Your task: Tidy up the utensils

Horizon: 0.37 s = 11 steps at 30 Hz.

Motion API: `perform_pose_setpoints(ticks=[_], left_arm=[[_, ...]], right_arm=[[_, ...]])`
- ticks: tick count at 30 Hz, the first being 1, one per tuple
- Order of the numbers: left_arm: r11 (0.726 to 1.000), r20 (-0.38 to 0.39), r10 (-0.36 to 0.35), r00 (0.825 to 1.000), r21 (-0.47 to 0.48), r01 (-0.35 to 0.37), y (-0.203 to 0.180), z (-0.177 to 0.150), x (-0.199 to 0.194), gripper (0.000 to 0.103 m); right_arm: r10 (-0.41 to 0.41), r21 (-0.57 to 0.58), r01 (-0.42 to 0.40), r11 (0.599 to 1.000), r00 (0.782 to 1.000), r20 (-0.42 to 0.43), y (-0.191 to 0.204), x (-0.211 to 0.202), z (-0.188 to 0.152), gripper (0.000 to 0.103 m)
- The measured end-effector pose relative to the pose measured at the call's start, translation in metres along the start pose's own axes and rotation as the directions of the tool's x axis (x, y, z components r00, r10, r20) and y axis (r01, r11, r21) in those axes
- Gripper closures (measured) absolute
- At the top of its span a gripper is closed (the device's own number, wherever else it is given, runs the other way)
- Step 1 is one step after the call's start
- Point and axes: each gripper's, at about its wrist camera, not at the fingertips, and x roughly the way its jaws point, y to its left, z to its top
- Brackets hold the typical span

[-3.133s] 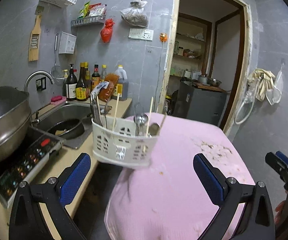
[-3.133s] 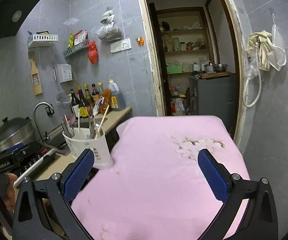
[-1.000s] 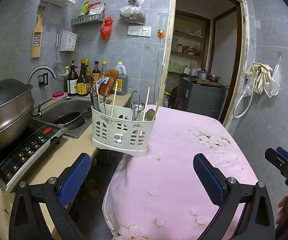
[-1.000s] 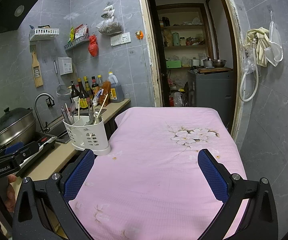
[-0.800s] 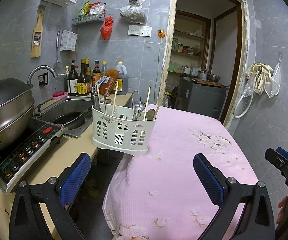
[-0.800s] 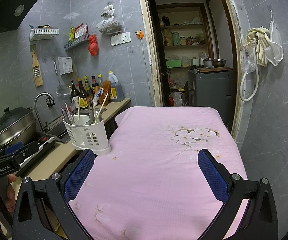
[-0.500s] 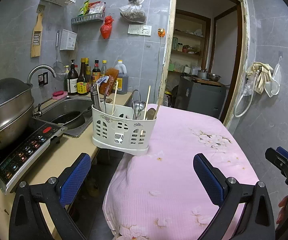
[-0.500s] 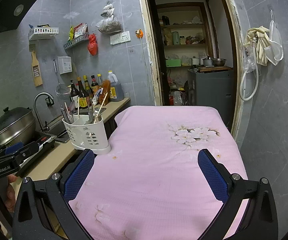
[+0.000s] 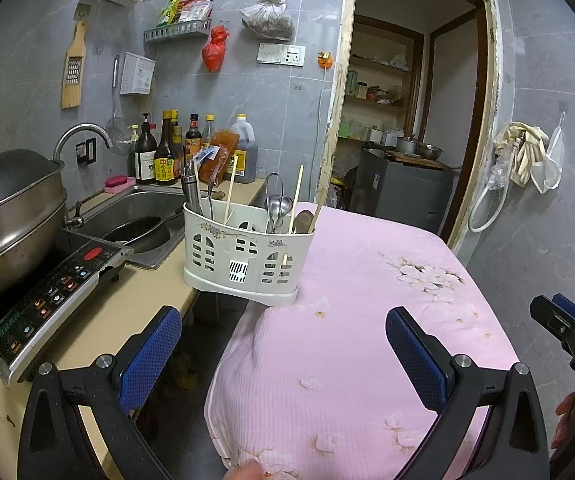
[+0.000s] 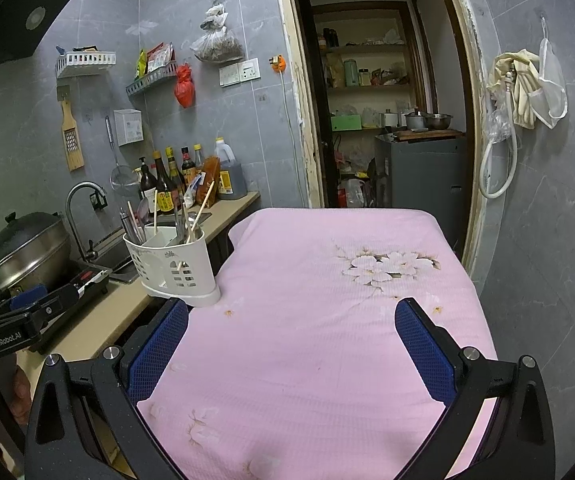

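**Utensil caddy at the bench's left edge; both grippers empty**

Count: one white slotted caddy (image 9: 243, 254), with several compartments. In it I see two chopsticks (image 9: 296, 199) standing tilted, a third light stick (image 9: 230, 185) further left, a metal spoon cluster (image 9: 278, 209) near the middle, and a steel-handled tool (image 9: 191, 194) at the left end. An exact count of the metal pieces cannot be made; they overlap.

Position: the caddy stands upright on the left edge of the bench, which is covered by a pink floral cloth (image 10: 327, 320). Its base overhangs that edge toward the beige kitchen counter (image 9: 115, 312). My left gripper (image 9: 283, 352) has its jaws spread wide with nothing between them; the caddy lies ahead of it, slightly left of centre, well apart from the fingertips. My right gripper (image 10: 291, 344) is likewise spread wide and empty, hovering over the cloth; the caddy sits ahead and to the left, just beyond its left finger (image 10: 157, 348).

Surroundings: on the counter, one induction cooker (image 9: 47, 292) carrying one lidded steel pot (image 9: 7, 216), one sink (image 9: 135, 220) with one tap (image 9: 81, 134), and a row of sauce bottles (image 9: 167, 152) against the wall. An open doorway (image 10: 383, 100) lies beyond the far edge. The path from either gripper to the caddy is clear cloth.
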Motion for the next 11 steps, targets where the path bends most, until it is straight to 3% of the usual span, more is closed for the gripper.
perform_pose_setpoints(ticks=[11], left_arm=[[1.0,-0.007,0.022,1.0,0.019,-0.022,-0.0031,-0.0033,0.0102,0.0]], right_arm=[[-0.001,0.002,0.001,1.0,1.0,-0.018,-0.0017,0.0079,-0.0012,0.001]])
